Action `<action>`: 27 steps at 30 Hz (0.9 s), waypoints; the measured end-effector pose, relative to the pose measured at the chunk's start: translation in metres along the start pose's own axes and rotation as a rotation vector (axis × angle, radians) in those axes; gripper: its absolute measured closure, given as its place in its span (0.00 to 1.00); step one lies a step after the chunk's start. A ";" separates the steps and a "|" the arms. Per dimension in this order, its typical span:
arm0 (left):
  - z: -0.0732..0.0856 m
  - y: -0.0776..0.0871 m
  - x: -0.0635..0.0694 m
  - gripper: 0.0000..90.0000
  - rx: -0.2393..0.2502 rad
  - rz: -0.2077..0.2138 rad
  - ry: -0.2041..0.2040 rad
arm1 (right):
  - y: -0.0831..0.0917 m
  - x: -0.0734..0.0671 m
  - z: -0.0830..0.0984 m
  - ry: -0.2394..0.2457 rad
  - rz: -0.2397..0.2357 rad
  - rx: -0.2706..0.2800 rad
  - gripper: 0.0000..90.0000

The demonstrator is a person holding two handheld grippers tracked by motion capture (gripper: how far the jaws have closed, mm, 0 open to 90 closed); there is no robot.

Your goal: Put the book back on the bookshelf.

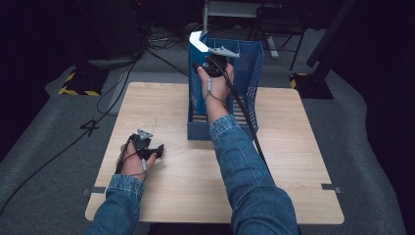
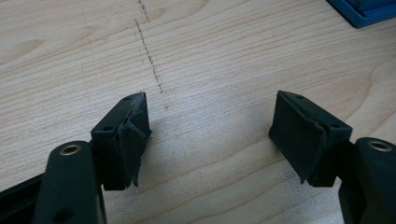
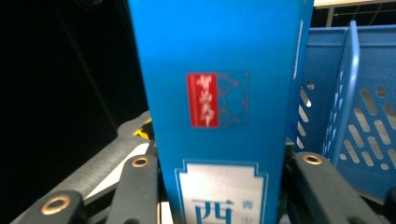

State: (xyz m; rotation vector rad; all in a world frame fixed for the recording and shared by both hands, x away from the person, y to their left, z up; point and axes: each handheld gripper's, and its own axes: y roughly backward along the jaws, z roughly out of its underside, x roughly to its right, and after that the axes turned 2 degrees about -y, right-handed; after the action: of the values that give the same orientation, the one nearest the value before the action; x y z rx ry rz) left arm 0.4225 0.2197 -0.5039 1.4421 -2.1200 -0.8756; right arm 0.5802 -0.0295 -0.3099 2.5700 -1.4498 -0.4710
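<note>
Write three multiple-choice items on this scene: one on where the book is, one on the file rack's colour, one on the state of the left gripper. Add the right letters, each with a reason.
1. Where is the blue book?
A. Flat on the table
B. Between the jaws of the right gripper, at the rack
C. On the floor

2. What colour is the file rack?
A. Blue
B. Red
C. White

3. How does the left gripper stand?
A. Shut on the book
B. Shut on a cable
C. Open over the bare wooden table

Answers:
1 B, since the right gripper view has the book clamped between its jaws beside the rack's divider.
2 A, as both the high view and the right gripper view show.
3 C, since its jaws stand apart with only wood between them.
</note>
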 end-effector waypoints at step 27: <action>0.000 0.000 0.001 0.31 -0.001 -0.003 0.001 | -0.021 -0.017 0.054 0.123 0.158 -0.092 0.65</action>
State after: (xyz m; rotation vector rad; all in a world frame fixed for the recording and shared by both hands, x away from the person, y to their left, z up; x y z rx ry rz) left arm 0.4225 0.2190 -0.5037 1.4452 -2.1172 -0.8771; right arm 0.5704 -0.0025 -0.3633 2.3465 -1.5349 -0.3426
